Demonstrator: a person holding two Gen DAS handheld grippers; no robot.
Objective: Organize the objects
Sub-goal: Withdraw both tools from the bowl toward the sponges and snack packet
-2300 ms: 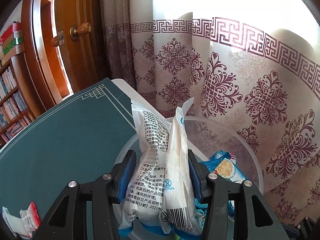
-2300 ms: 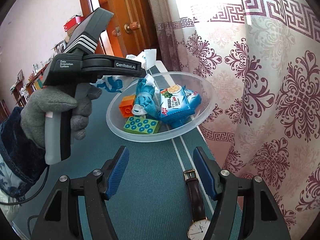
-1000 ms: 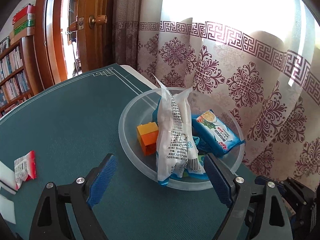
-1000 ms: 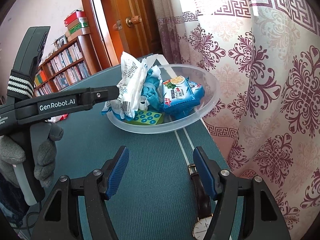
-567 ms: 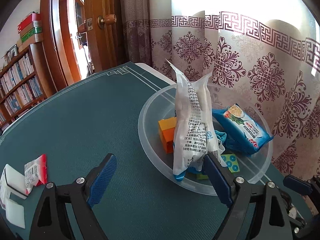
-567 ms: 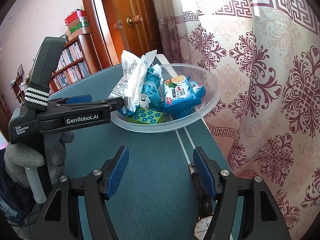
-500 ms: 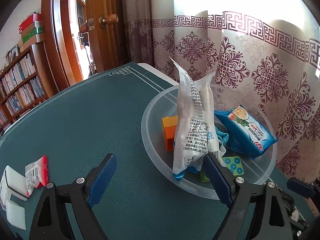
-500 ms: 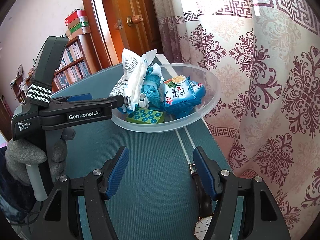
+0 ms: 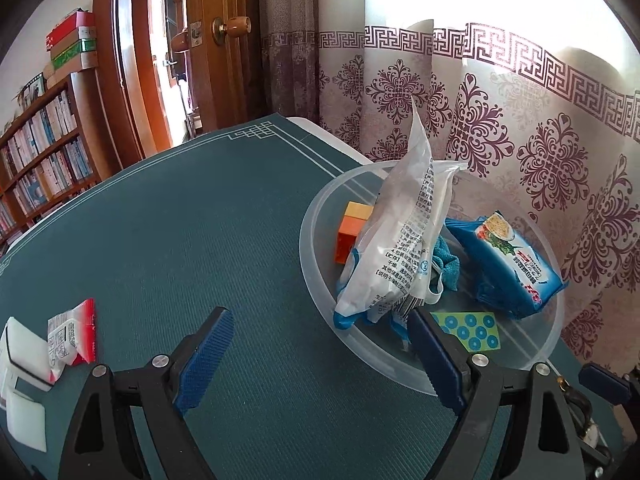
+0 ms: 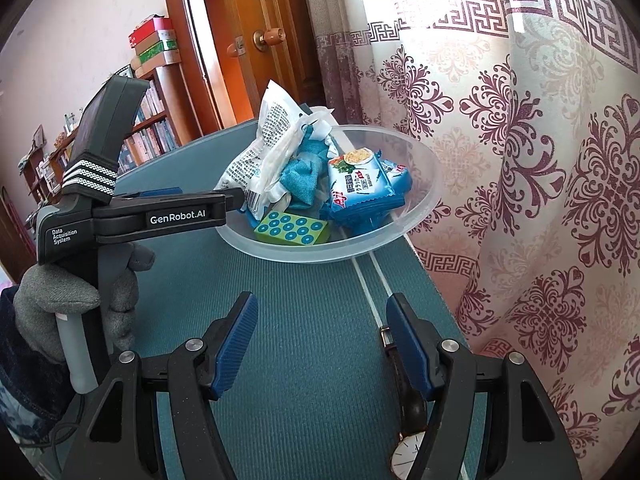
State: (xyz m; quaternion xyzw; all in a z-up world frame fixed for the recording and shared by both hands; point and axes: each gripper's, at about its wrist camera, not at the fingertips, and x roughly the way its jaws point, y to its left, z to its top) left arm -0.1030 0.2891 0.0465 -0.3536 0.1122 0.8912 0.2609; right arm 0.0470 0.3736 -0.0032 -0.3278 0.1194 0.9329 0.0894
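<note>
- Left gripper (image 9: 316, 354) jaws spread wide, empty, just near of the clear bowl (image 9: 316, 264); white packet (image 9: 400, 248) propped upright inside, leaning on the left rim.
- Right gripper (image 10: 320, 344) half-open, gripping nothing, over the wristwatch (image 10: 408, 456).
- Likely next: swing left to the red-and-white sachet (image 9: 74, 334), keeping clear of the bowl rim.
- Readable: "GenRobot.AI", "Data Acquisition System"; packet print too small.
</note>
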